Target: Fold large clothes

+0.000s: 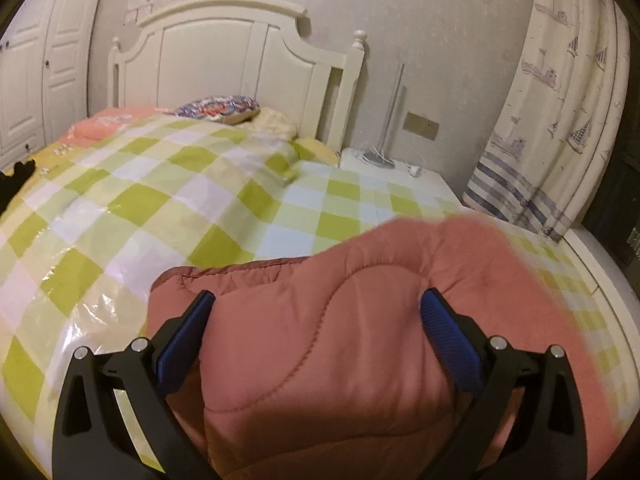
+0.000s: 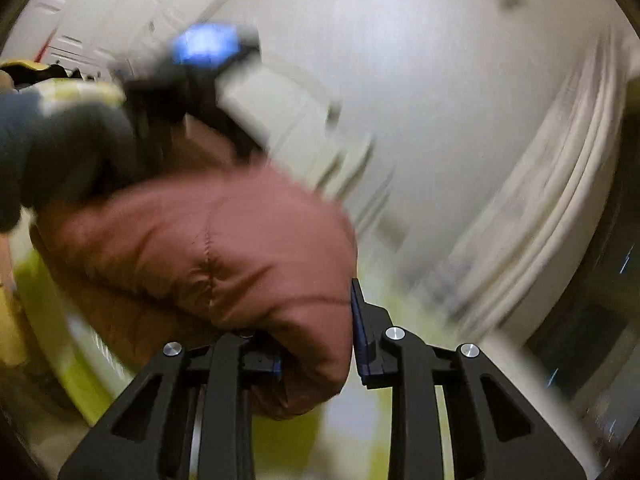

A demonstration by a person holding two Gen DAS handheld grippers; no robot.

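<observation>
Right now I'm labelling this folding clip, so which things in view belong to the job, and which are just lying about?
Belongs to the job:
- pink quilted coat
- left hand-held gripper, astride the coat
- right hand-held gripper, shut on the coat
- checked bed cover under it

Lying about:
- patterned pillow
- curtain
- white bedside table

A home bedroom: bed point(image 1: 168, 200) with white headboard point(image 1: 224, 64), wardrobe point(image 1: 36, 72), curtain point(image 1: 560, 112).

My right gripper point(image 2: 320, 332) is pinched on a fold of the pink quilted jacket point(image 2: 224, 248). Up left, blurred, the other gripper point(image 2: 200, 64) sits against the same jacket, a dark sleeve point(image 2: 52, 152) beside it.
</observation>
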